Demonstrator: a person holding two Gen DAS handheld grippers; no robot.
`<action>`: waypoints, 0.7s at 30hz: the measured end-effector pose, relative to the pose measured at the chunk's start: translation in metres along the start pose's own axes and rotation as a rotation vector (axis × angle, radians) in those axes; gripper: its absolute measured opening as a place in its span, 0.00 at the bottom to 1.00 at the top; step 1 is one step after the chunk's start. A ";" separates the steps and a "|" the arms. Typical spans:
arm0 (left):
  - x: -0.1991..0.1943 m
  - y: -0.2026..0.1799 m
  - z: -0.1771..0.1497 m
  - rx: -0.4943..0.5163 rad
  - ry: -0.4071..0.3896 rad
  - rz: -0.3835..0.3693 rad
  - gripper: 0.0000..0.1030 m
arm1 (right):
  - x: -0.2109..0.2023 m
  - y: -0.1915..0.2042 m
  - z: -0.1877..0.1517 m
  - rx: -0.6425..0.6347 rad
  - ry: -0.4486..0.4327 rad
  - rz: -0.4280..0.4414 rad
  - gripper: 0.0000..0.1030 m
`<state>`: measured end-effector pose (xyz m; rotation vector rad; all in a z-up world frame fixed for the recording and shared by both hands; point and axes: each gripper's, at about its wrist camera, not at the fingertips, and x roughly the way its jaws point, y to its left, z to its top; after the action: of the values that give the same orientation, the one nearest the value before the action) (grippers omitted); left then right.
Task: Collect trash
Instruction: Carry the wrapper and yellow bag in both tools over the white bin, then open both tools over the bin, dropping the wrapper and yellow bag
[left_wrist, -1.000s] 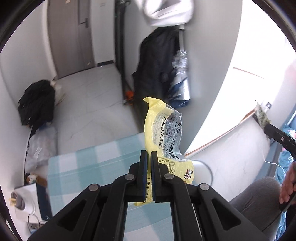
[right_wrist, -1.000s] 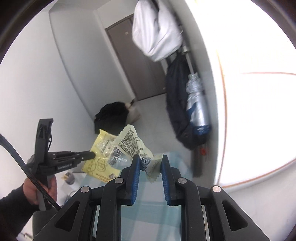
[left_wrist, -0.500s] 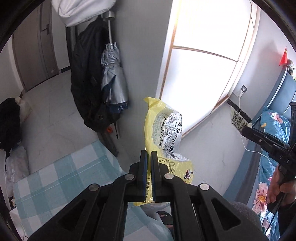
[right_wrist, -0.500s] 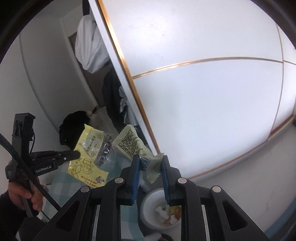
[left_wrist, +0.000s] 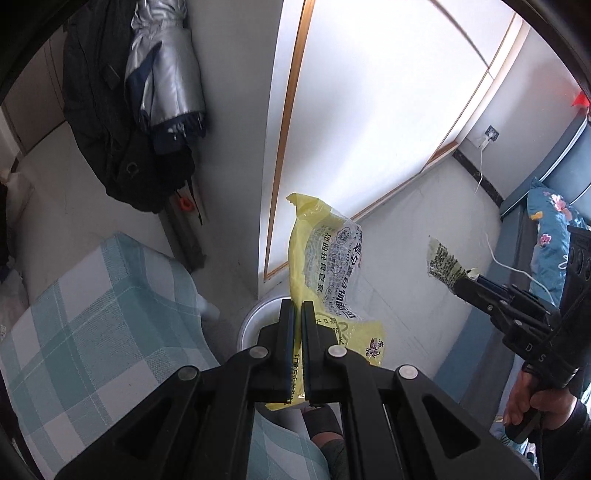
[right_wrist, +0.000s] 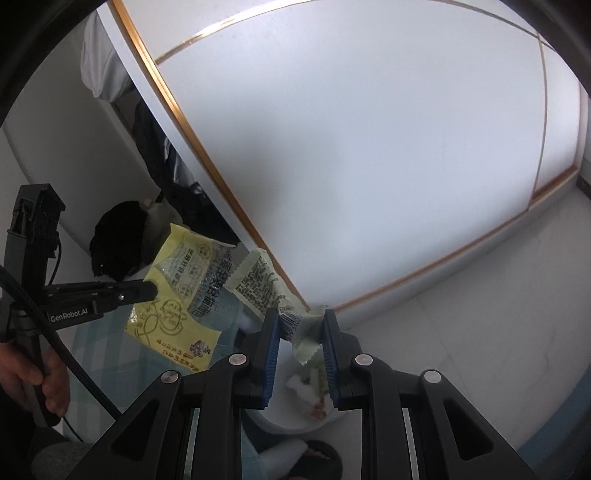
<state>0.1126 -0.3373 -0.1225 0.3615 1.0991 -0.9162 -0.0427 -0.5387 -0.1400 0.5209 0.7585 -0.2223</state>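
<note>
Two hand-held grippers tilt downward above a white bin (right_wrist: 295, 413) on the floor. Left hand-held gripper (left_wrist: 297, 314) is pressed fully together on a yellow wrapper (left_wrist: 325, 273) – held upright. Right hand-held gripper (right_wrist: 301, 332) (jaws narrowly apart) pinches a pale green wrapper (right_wrist: 266, 284).

Below the right tool (right_wrist: 300, 325), the white bin (right_wrist: 284, 424) was left uncovered; passage was bounded by the wardrobe door (right_wrist: 332, 147) ahead and the checked surface (left_wrist: 92, 332) leftward.
</note>
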 end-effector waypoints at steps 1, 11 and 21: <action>0.008 0.002 -0.001 -0.009 0.018 -0.001 0.00 | 0.013 -0.005 -0.005 0.017 0.027 0.007 0.21; 0.054 0.010 -0.003 -0.008 0.185 0.089 0.00 | 0.108 -0.023 -0.048 0.105 0.261 0.007 0.21; 0.095 -0.007 -0.014 0.036 0.353 0.145 0.00 | 0.161 -0.022 -0.074 0.163 0.380 0.034 0.21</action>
<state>0.1124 -0.3752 -0.2107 0.6420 1.3594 -0.7609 0.0190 -0.5199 -0.3061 0.7425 1.1058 -0.1550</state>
